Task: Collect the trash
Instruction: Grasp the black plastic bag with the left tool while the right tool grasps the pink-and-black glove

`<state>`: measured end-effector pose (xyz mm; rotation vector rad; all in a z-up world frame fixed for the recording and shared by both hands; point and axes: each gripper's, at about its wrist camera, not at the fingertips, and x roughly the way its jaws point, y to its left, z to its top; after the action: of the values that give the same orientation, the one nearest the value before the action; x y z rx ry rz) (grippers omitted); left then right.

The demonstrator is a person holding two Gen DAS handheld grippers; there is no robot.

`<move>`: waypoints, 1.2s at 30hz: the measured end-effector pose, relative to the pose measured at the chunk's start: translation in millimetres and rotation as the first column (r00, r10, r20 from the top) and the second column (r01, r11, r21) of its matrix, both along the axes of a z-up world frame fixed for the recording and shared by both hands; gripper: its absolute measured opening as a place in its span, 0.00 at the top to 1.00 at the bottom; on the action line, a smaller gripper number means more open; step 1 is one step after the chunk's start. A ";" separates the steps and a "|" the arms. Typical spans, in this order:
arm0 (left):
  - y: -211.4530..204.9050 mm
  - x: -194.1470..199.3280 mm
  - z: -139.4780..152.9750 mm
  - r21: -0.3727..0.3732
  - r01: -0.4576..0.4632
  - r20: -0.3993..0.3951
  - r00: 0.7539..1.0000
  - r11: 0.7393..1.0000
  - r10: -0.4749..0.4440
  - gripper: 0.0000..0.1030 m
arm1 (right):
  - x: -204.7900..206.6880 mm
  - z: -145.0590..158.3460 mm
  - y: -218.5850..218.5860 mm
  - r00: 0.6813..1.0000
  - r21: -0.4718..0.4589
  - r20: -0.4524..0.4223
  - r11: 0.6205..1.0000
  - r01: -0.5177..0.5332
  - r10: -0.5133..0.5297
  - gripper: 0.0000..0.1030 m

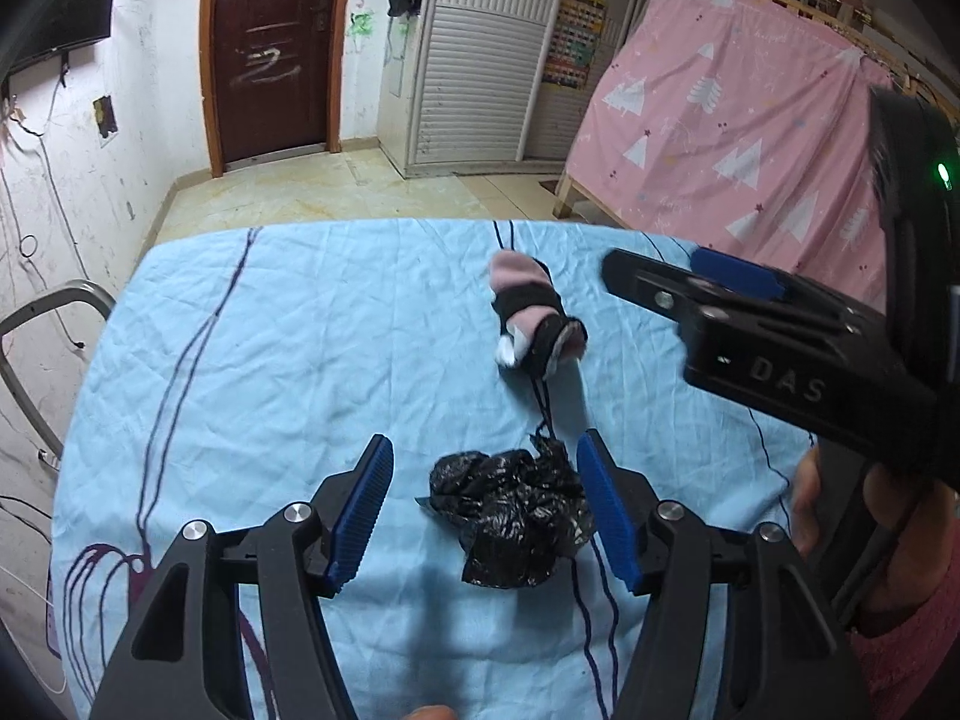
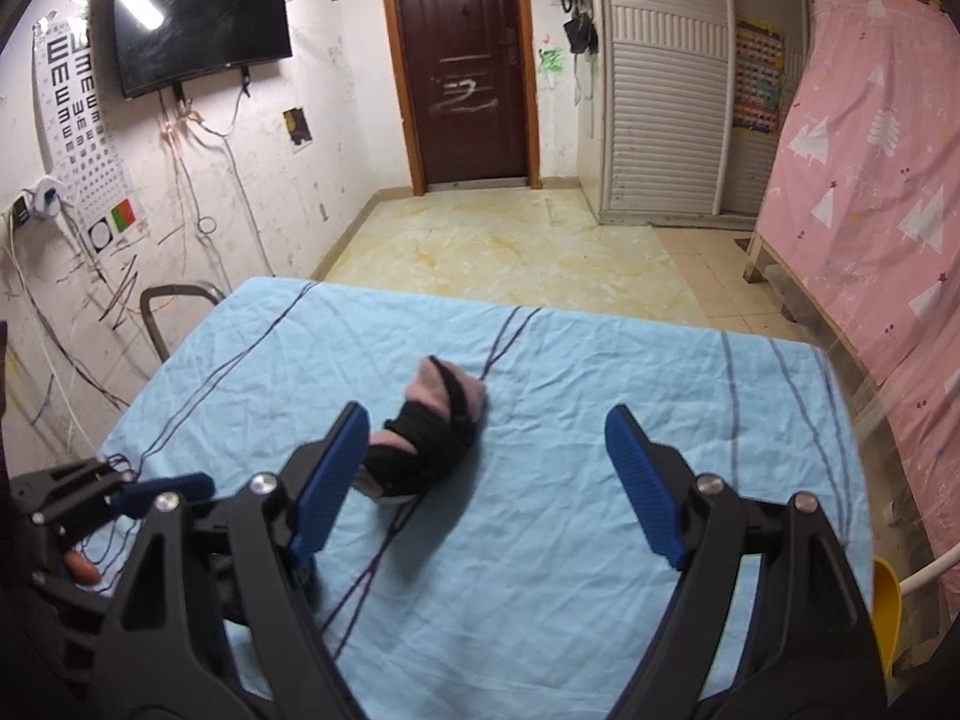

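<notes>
A crumpled black plastic bag [image 1: 510,516] lies on the light blue tablecloth [image 1: 270,360]. My left gripper [image 1: 486,438] is angled down over it, open, with the bag between its blue pads; the right pad [image 1: 606,510] sits at the bag's edge and the left pad stands apart. Farther back lies a pink and black fabric bundle [image 1: 531,312]. My right gripper [image 2: 487,410] is open wide and holds nothing, with the bundle [image 2: 432,420] just ahead of its left finger. The right gripper [image 1: 660,270] also shows in the left wrist view, right of the bundle.
A metal chair frame [image 2: 174,294] stands at the table's left edge. A pink curtain with white trees [image 2: 870,210] hangs over a wooden frame on the right. A yellow object [image 2: 888,606] sits at the table's near right corner. Tiled floor, a door and a shuttered cabinet lie beyond.
</notes>
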<state>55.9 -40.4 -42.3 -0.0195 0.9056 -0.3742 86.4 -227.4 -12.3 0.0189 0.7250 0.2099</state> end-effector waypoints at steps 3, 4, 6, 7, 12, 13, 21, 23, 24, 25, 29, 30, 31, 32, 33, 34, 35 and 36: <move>-2.8 -0.3 -6.9 0.002 0.021 -0.010 1.000 1.000 -0.021 0.46 | 5.1 -4.8 9.1 1.000 -0.006 -0.016 1.000 -0.021 0.020 0.25; -3.8 -0.2 -9.2 0.005 0.027 -0.014 1.000 1.000 -0.027 0.46 | 7.0 -6.6 12.0 0.999 -0.006 -0.024 1.000 -0.029 0.028 0.25; -5.5 0.1 -14.5 0.011 0.034 -0.022 0.999 0.999 -0.034 0.46 | 11.8 -11.1 18.6 0.998 -0.009 -0.041 0.999 -0.044 0.044 0.25; -6.0 0.3 -17.0 0.011 0.034 -0.025 0.999 0.999 -0.034 0.46 | 13.5 -13.2 20.6 0.998 -0.012 -0.048 0.999 -0.050 0.050 0.25; -5.3 2.4 -26.7 0.011 0.040 -0.035 0.999 0.999 -0.040 0.53 | 25.1 -24.2 30.9 0.993 -0.016 -0.093 0.997 -0.077 0.075 0.25; -5.8 2.5 -28.1 0.008 0.045 -0.037 0.998 0.999 -0.045 0.57 | 27.9 -26.8 31.8 0.992 -0.013 -0.103 0.997 -0.079 0.078 0.25; -7.7 5.6 -32.0 0.003 0.058 -0.033 0.998 0.998 -0.058 0.65 | 41.3 -43.2 32.6 0.985 0.001 -0.158 0.997 -0.074 0.074 0.33; -8.3 5.8 -32.4 0.005 0.058 -0.030 0.998 0.998 -0.058 0.65 | 44.0 -47.3 32.1 0.982 0.017 -0.172 0.997 -0.074 0.076 0.39; -8.7 5.6 -32.3 0.006 0.058 -0.029 0.998 0.998 -0.058 0.65 | 44.1 -48.7 31.3 0.982 0.027 -0.173 0.997 -0.075 0.079 0.42; -9.1 5.4 -32.5 0.007 0.058 -0.028 0.998 0.998 -0.057 0.65 | 43.9 -49.0 31.1 0.982 0.034 -0.173 0.996 -0.077 0.081 0.51; -10.3 4.0 -32.5 0.014 0.053 -0.026 0.998 0.998 -0.053 0.65 | 42.3 -47.2 31.6 0.984 0.030 -0.159 0.997 -0.073 0.077 0.58; -10.7 3.7 -32.0 0.015 0.051 -0.026 0.998 0.999 -0.051 0.65 | 41.7 -46.2 30.0 0.985 0.033 -0.155 0.997 -0.068 0.072 0.58; -11.0 3.6 -31.2 0.016 0.049 -0.026 0.998 0.999 -0.049 0.65 | 40.9 -44.6 27.9 0.987 0.038 -0.148 0.997 -0.061 0.066 0.59; -10.9 4.1 -32.1 0.018 0.047 -0.025 0.999 0.999 -0.046 0.65 | 38.9 -42.0 25.3 0.989 0.045 -0.138 0.997 -0.056 0.062 0.59; -11.4 3.5 -31.2 0.021 0.044 -0.023 0.999 0.999 -0.044 0.65 | 38.0 -39.8 23.1 0.990 0.051 -0.131 0.997 -0.053 0.059 0.59; -11.8 3.5 -30.5 0.024 0.042 -0.021 0.999 0.999 -0.042 0.65 | 36.1 -36.4 19.9 0.991 0.058 -0.120 0.997 -0.047 0.054 0.59; -12.0 2.6 -29.5 0.029 0.039 -0.019 0.999 0.999 -0.039 0.65 | 34.3 -33.0 16.8 0.992 0.067 -0.111 0.997 -0.045 0.052 0.59; -12.3 2.0 -27.8 0.032 0.036 -0.016 0.999 0.999 -0.036 0.65 | 32.7 -29.9 13.7 0.993 0.076 -0.104 0.996 -0.045 0.053 0.59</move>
<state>57.9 -52.7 -70.1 0.0234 0.9277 -0.3937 119.0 -213.7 -42.2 0.0826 0.8238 0.2841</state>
